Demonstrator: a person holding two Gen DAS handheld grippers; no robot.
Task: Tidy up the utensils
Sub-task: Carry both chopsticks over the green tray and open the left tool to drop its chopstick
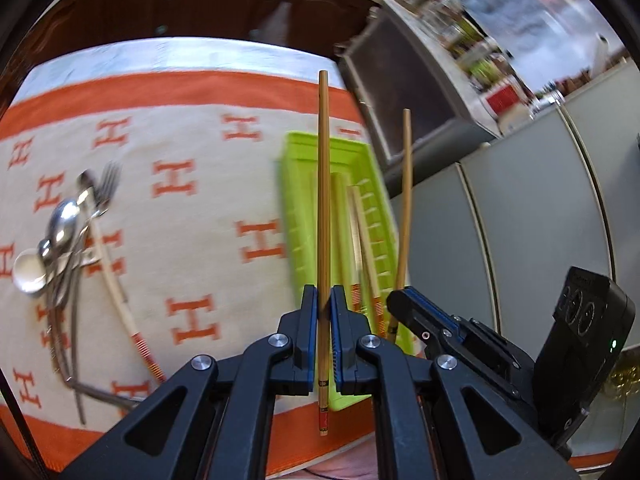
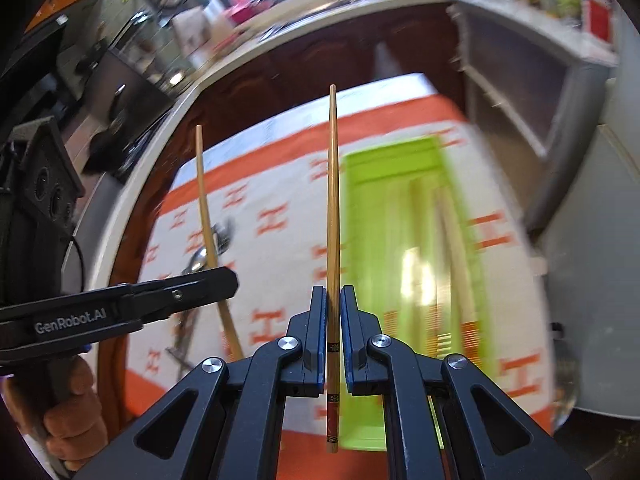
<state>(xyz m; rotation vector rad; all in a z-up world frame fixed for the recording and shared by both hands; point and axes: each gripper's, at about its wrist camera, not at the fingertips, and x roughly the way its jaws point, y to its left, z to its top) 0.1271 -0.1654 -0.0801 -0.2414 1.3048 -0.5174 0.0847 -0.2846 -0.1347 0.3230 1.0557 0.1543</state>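
Note:
My left gripper (image 1: 324,296) is shut on a bamboo chopstick (image 1: 323,200) that points away from me, above the table. My right gripper (image 2: 333,296) is shut on a second chopstick (image 2: 333,200), held the same way. In the left wrist view the right gripper (image 1: 400,298) shows at the right with its chopstick (image 1: 405,200). In the right wrist view the left gripper (image 2: 230,276) reaches in from the left with its chopstick (image 2: 206,216). Below both lies a lime-green tray (image 1: 298,200) (image 2: 364,208) with more chopsticks (image 1: 360,240) inside.
An orange-and-cream patterned cloth (image 1: 192,216) covers the table. A pile of metal spoons and forks (image 1: 64,232) and one loose chopstick (image 1: 116,292) lie at its left. Dark wooden cabinets (image 1: 160,4) stand behind; grey cupboard fronts (image 1: 532,220) at the right. A hand (image 2: 72,404) holds the left gripper.

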